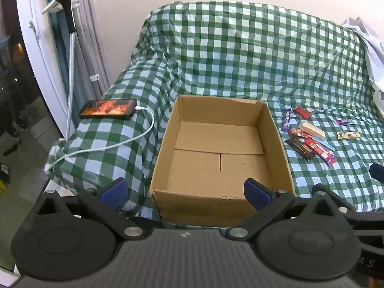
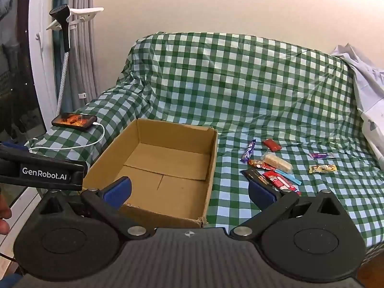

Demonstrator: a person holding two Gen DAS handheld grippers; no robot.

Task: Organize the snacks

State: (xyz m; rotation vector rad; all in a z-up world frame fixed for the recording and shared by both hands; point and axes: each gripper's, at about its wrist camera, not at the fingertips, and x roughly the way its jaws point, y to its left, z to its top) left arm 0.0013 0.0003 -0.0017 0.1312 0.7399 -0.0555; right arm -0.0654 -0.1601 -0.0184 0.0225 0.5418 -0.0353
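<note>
An empty cardboard box (image 1: 276, 134) (image 2: 211, 165) stands on the green checked sofa seat. Right of it lie several wrapped snacks: a purple bar (image 1: 286, 120) (image 2: 248, 150), a red packet (image 1: 302, 112) (image 2: 271, 145), a pale wafer bar (image 1: 312, 129) (image 2: 278, 162), a dark bar (image 1: 300, 148) (image 2: 256, 176), a red bar (image 1: 321, 152) (image 2: 279, 181), a small purple sweet (image 1: 344, 122) (image 2: 321, 155) and a yellow one (image 1: 349, 135) (image 2: 322, 168). My left gripper (image 1: 186, 189) hovers open before the box's near wall. My right gripper (image 2: 189, 189) is open over the box's near right corner, holding nothing.
A phone (image 1: 108, 109) (image 2: 74, 121) on a white charging cable (image 1: 148, 127) lies on the sofa arm at left. A garment steamer (image 1: 69, 24) and window stand behind it. White cloth (image 1: 369, 48) hangs over the sofa's right end. The left device's body (image 2: 43, 172) crosses the right wrist view.
</note>
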